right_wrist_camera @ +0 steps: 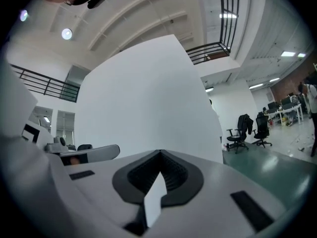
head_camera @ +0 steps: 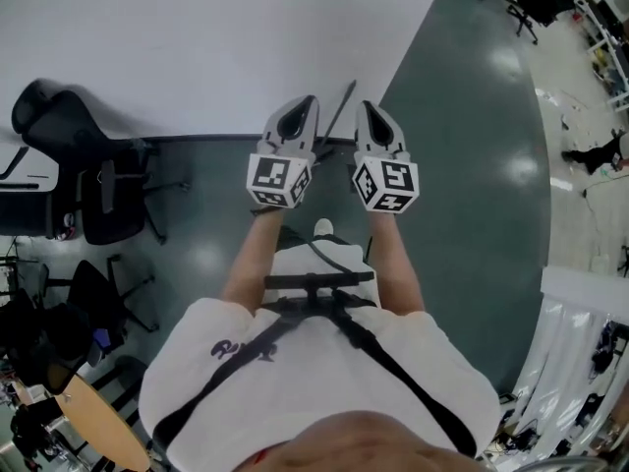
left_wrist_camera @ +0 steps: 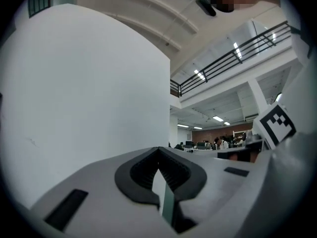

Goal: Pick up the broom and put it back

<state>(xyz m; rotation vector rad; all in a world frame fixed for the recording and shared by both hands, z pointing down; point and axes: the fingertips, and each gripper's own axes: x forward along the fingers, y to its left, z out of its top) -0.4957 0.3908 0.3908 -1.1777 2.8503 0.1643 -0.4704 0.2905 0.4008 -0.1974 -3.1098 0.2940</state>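
Left gripper [head_camera: 307,104] and right gripper [head_camera: 366,109], both clenched and empty, side by side before far wall [head_camera: 197,37]. Thin dark broom handle [head_camera: 340,109], so judged, between them at wall foot. Probably light, stiff, unwieldy lengthwise; best clamped mid-handle, grips spaced apart.

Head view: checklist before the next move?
1. Left gripper open for a grab: not ok, jaws shut, nothing between them.
2. Right gripper open: not ok, jaws shut, nothing between them.
3. Target in sight: cannot tell. A thin dark rod leans on the white wall ahead, between the grippers; it may be the broom handle.
4. Broom head in sight: not ok, none visible.
5. Office chair apart from both grippers: ok, it stands off to the left.
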